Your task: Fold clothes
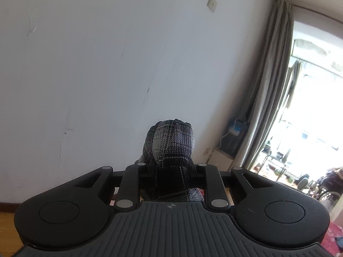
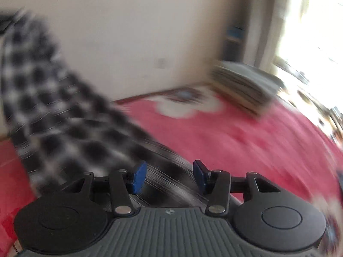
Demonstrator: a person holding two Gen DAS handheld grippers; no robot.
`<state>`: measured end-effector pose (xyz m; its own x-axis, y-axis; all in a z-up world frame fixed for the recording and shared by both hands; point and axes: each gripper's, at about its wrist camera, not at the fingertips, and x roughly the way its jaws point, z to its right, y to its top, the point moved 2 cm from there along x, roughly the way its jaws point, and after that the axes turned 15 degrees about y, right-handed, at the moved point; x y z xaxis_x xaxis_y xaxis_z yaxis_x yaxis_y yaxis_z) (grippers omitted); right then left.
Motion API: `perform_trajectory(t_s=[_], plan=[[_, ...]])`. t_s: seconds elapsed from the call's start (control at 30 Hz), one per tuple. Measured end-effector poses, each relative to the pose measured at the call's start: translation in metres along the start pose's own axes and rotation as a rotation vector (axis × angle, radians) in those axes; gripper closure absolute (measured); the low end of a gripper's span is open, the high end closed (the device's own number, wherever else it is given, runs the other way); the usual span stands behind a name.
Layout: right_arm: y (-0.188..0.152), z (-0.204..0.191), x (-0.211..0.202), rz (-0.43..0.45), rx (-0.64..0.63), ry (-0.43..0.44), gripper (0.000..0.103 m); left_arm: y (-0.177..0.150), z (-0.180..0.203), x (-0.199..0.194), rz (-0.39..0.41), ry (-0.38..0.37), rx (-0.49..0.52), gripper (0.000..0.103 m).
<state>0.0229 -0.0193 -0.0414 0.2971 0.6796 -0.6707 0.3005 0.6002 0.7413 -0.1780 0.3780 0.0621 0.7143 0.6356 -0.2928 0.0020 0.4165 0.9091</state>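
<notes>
Left wrist view: the left gripper (image 1: 171,169) has its fingers pinched on a bunched fold of the plaid garment (image 1: 171,143), raised before the wall (image 1: 107,64). The right gripper (image 2: 169,176) stands half open, blue fingers (image 2: 139,176) empty, the cloth trailing behind them over the red bed (image 2: 246,139). The garment looks soft, light and floppy; a hem or corner would grip best. No writing is legible.

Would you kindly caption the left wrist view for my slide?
Left gripper clamps a bunched plaid garment before a white wall, curtain at right.
</notes>
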Motion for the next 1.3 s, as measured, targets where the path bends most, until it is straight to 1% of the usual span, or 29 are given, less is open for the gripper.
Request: perform_trajectory(t_s=[0.07, 0.1, 0.2, 0.33, 0.4, 0.47, 0.53, 0.57, 0.63, 0.7, 0.73, 0.8, 0.83, 0.9, 0.93, 1.0, 1.07, 1.17, 1.2, 1.23, 1.3], plan=[[0.016, -0.012, 0.035, -0.015, -0.052, 0.057, 0.055, -0.001, -0.001, -0.002, 0.001, -0.005, 0.000, 0.083], [0.023, -0.017, 0.051, -0.020, -0.071, 0.084, 0.057, -0.001, 0.004, 0.003, 0.002, -0.005, 0.003, 0.083], [0.036, -0.026, 0.088, -0.034, -0.134, 0.116, 0.059, -0.002, 0.011, 0.013, -0.003, 0.003, 0.011, 0.083], [0.033, -0.033, 0.120, -0.089, -0.165, 0.156, 0.063, -0.004, 0.016, 0.027, -0.018, 0.028, 0.028, 0.083], [0.031, -0.026, 0.118, -0.076, -0.109, 0.160, 0.063, -0.006, 0.020, 0.033, -0.028, 0.038, 0.035, 0.083], [0.030, -0.011, 0.103, -0.036, 0.010, 0.148, 0.062, -0.008, 0.021, 0.037, -0.038, 0.046, 0.040, 0.083], [0.022, 0.013, 0.075, 0.028, 0.180, 0.127, 0.060, -0.011, 0.022, 0.040, -0.046, 0.050, 0.040, 0.083], [0.012, 0.027, 0.057, 0.067, 0.282, 0.123, 0.058, -0.011, 0.021, 0.041, -0.049, 0.052, 0.038, 0.083], [-0.018, 0.055, 0.013, 0.120, 0.491, 0.098, 0.050, -0.012, 0.020, 0.046, -0.057, 0.056, 0.031, 0.083], [-0.061, 0.087, -0.037, 0.165, 0.688, 0.043, 0.050, -0.014, 0.019, 0.053, -0.070, 0.064, 0.023, 0.083], [-0.086, 0.103, -0.065, 0.187, 0.779, -0.005, 0.049, -0.014, 0.020, 0.057, -0.077, 0.071, 0.022, 0.083], [-0.139, 0.131, -0.123, 0.243, 0.983, -0.143, 0.049, -0.015, 0.023, 0.066, -0.090, 0.087, 0.019, 0.083], [-0.167, 0.144, -0.153, 0.272, 1.090, -0.217, 0.047, -0.015, 0.025, 0.071, -0.096, 0.096, 0.019, 0.083], [-0.224, 0.154, -0.207, 0.374, 1.325, -0.311, 0.046, -0.018, 0.030, 0.075, -0.104, 0.115, 0.023, 0.083], [-0.249, 0.150, -0.226, 0.421, 1.426, -0.329, 0.046, -0.019, 0.032, 0.077, -0.107, 0.124, 0.026, 0.083], [-0.289, 0.133, -0.248, 0.487, 1.588, -0.320, 0.045, -0.021, 0.037, 0.079, -0.112, 0.143, 0.033, 0.083], [-0.316, 0.109, -0.251, 0.515, 1.694, -0.279, 0.045, -0.024, 0.041, 0.079, -0.116, 0.161, 0.048, 0.083], [-0.335, 0.097, -0.235, 0.566, 1.740, -0.233, 0.045, -0.023, 0.054, 0.088, -0.123, 0.184, 0.059, 0.083], [-0.336, 0.098, -0.231, 0.584, 1.739, -0.225, 0.042, -0.021, 0.059, 0.091, -0.124, 0.188, 0.060, 0.083], [-0.335, 0.102, -0.228, 0.605, 1.732, -0.217, 0.035, -0.022, 0.060, 0.091, -0.126, 0.189, 0.059, 0.083], [-0.331, 0.113, -0.223, 0.638, 1.725, -0.201, 0.032, -0.021, 0.065, 0.091, -0.123, 0.189, 0.063, 0.083]])
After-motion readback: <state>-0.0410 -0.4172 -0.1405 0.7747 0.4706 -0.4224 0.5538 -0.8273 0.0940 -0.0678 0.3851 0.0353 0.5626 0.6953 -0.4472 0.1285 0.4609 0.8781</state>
